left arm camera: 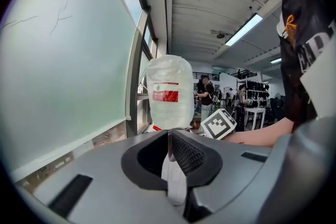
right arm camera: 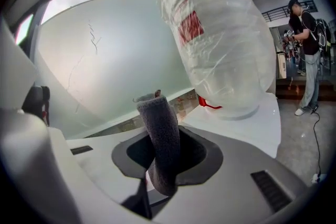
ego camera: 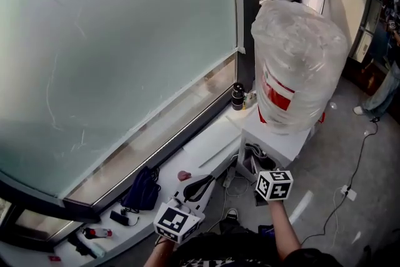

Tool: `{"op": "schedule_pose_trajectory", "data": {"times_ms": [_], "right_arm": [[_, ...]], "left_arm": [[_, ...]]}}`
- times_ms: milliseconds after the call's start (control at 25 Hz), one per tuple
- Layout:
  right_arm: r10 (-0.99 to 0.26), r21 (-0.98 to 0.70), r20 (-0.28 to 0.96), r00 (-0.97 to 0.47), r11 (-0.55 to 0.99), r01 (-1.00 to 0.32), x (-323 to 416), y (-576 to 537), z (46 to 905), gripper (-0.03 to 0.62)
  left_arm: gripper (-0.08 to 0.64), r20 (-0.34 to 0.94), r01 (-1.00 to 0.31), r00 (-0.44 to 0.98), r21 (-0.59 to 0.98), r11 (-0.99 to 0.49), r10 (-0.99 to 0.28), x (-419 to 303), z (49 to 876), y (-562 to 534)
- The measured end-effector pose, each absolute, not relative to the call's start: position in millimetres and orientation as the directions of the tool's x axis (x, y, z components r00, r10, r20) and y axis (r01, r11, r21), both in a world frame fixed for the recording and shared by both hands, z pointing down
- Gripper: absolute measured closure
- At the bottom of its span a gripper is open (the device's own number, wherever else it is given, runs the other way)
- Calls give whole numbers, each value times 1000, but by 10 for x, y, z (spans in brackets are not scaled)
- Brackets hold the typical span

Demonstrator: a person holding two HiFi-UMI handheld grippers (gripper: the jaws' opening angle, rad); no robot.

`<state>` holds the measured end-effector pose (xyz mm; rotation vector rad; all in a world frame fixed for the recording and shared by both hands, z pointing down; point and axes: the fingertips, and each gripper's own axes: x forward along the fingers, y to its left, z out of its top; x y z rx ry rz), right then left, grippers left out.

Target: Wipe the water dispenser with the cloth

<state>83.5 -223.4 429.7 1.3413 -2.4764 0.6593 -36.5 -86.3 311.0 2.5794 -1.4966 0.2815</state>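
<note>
Head view, lower left: my left gripper (ego camera: pixel 201 186) has its jaws together, empty; lower centre, my right gripper (ego camera: pixel 255 163) is clamped on the grey cloth (right arm camera: pixel 159 131), long axis upright, free end pointing up; water dispenser (ego camera: pixel 278 142) upper right

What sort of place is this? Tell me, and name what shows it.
Probably an open-plan office or workshop floor: a water dispenser with a plastic-wrapped bottle stands by a frosted glass wall, strip lights run along the ceiling, and people stand near a white table farther back.
</note>
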Motion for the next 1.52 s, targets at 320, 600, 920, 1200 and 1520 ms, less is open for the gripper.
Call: {"op": "schedule_pose_trajectory", "data": {"times_ms": [320, 600, 920, 1200, 1520], "right_arm": [[-725, -255, 483, -491, 420, -871, 536, -2875, 4937, 486], [-747, -243, 513, -422, 346, -906, 410, -3159, 5285, 486], [-791, -176, 528, -309, 255, -951, 533, -3306, 5486, 486], [-815, -137, 541, -206, 156, -978, 915, -3149, 5615, 485], [-816, -76, 577, -34, -12, -997, 1778, -2700, 5689, 485]], "left_arm": [[531, 277, -876, 472, 38, -482, -837, -481, 3272, -1311], [531, 309, -843, 525, 62, -534, -793, -563, 3551, -1588], [531, 294, -767, 629, 90, -635, -719, -611, 3724, -1852], [531, 308, -687, 707, 84, -721, -637, -543, 3955, -1892], [531, 301, -601, 779, 109, -792, -549, -367, 4125, -1719]]}}
